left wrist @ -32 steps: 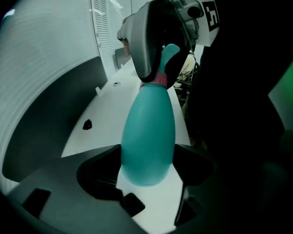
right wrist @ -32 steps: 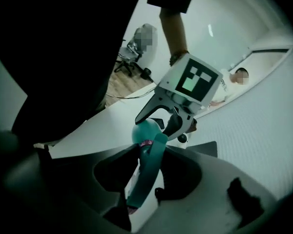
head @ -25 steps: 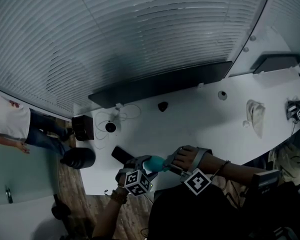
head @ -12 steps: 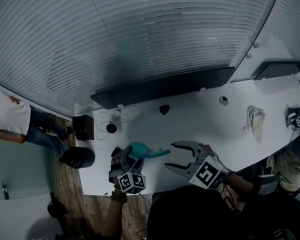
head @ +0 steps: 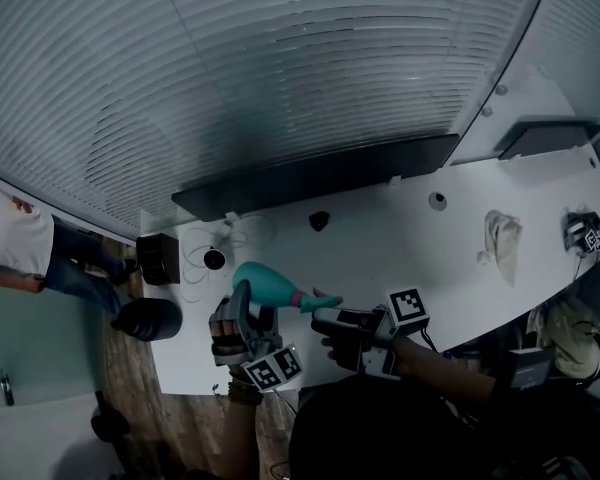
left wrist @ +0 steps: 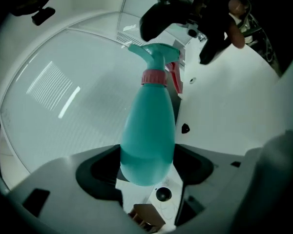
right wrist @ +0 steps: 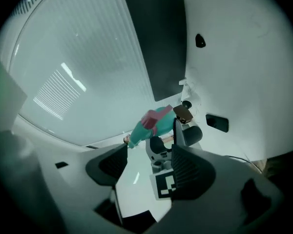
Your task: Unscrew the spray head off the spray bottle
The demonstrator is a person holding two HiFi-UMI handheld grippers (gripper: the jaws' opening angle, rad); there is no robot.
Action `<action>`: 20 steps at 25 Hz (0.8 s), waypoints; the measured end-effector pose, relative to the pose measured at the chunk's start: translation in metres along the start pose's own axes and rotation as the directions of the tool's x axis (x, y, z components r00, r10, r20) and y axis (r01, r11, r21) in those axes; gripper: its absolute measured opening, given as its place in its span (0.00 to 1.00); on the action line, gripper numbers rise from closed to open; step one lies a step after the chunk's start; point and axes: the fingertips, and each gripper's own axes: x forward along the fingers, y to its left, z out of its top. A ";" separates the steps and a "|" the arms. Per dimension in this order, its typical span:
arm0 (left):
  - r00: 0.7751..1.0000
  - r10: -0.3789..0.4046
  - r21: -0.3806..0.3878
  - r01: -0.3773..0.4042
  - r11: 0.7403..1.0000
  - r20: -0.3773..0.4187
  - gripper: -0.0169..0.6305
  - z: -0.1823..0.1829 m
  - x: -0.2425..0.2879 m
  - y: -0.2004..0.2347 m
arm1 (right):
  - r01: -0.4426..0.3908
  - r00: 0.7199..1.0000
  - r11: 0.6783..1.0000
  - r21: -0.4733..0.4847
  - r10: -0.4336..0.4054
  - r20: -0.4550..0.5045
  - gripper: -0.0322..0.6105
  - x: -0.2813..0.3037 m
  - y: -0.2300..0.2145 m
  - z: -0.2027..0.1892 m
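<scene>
A teal spray bottle (head: 263,281) lies tilted in the air above the white table's (head: 420,248) near edge. My left gripper (head: 248,308) is shut on its fat lower body (left wrist: 147,140). In the left gripper view a pink collar (left wrist: 154,77) and the teal spray head (left wrist: 155,55) with its red trigger point away from me. In the head view my right gripper (head: 325,330) stands open just right of the spray head (head: 320,300). Its jaws have just been opening, and in the right gripper view they (right wrist: 149,152) hold nothing, with the bottle (right wrist: 154,122) beyond them.
A long black bar (head: 320,173) lies along the table's far side. At the left are a black box (head: 160,258), a coiled cable (head: 215,258) and a dark cylinder (head: 150,318). A crumpled cloth (head: 500,238) lies at the right. A person (head: 20,253) stands at far left.
The right gripper let go of the spray head, opened and drew back, then came near again. The left gripper lifted the bottle and tipped it up to the left.
</scene>
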 end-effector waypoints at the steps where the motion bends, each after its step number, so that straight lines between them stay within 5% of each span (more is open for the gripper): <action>1: 1.000 0.008 0.010 -0.008 1.000 0.007 0.55 0.004 -0.001 0.000 | -0.007 1.000 1.000 0.002 0.007 0.009 0.46 0.004 0.002 0.002; 11: 0.999 0.012 0.045 -0.014 0.999 0.050 0.55 0.016 -0.006 -0.010 | -0.042 0.992 0.998 0.048 0.036 0.117 0.46 0.001 0.002 0.030; 17: 0.999 0.005 0.101 -0.010 0.995 0.049 0.55 0.022 -0.007 -0.015 | -0.004 0.995 1.000 0.012 0.003 0.102 0.46 0.003 -0.002 0.025; 20: 0.999 0.009 0.114 -0.013 0.993 0.040 0.55 0.021 -0.006 -0.016 | 0.035 0.992 0.999 -0.019 -0.033 0.119 0.34 0.001 -0.006 0.031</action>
